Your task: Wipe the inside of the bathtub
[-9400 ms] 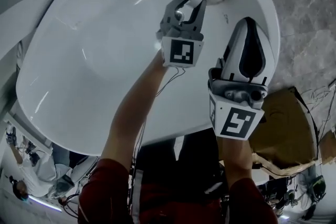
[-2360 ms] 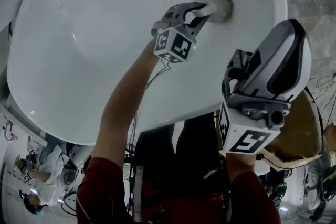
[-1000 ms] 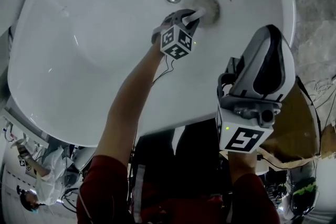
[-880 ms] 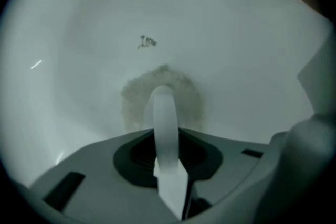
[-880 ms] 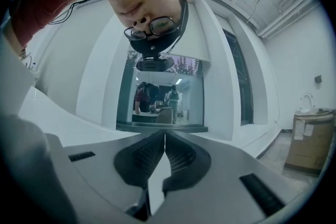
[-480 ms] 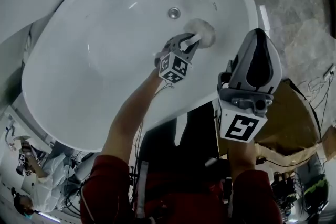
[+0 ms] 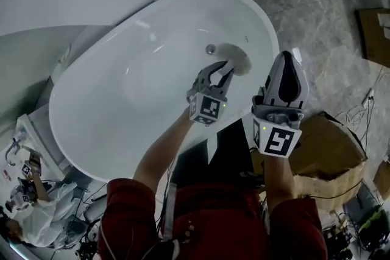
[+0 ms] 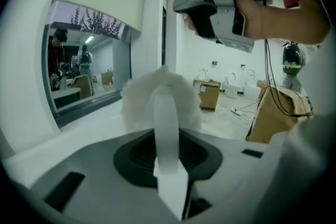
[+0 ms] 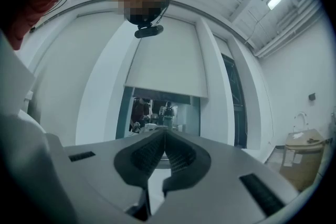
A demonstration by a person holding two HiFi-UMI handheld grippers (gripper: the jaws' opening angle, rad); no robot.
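From my remote seat, the head view shows the white bathtub (image 7: 109, 112) running from near left to far right, with its drain (image 7: 210, 49) towards the far right end. My left gripper (image 7: 218, 69) reaches over the near rim into that end. In its own view the jaws are clamped tight on a curved white handle (image 8: 167, 107), with no gap showing on either side of it. That handle carries a fluffy white wiping pad (image 7: 235, 58), which sits just right of the drain against the tub's inner wall. I cannot tell whether the pad is actually pressing on the enamel. My right gripper (image 7: 286, 59) hangs just right of the left one, above the tub's near right rim, and is well apart from the pad. In its own view the two ribbed jaws meet at the tips with nothing between them, and it looks out at a pale wall with a lowered blind (image 9: 167, 60) above a window. The left gripper view catches the right gripper up in its top right corner, gripped by a hand (image 8: 273, 13). On the near right, beside the tub, a brown cardboard box (image 7: 332, 152) stands on the grey stone floor (image 7: 317, 15).
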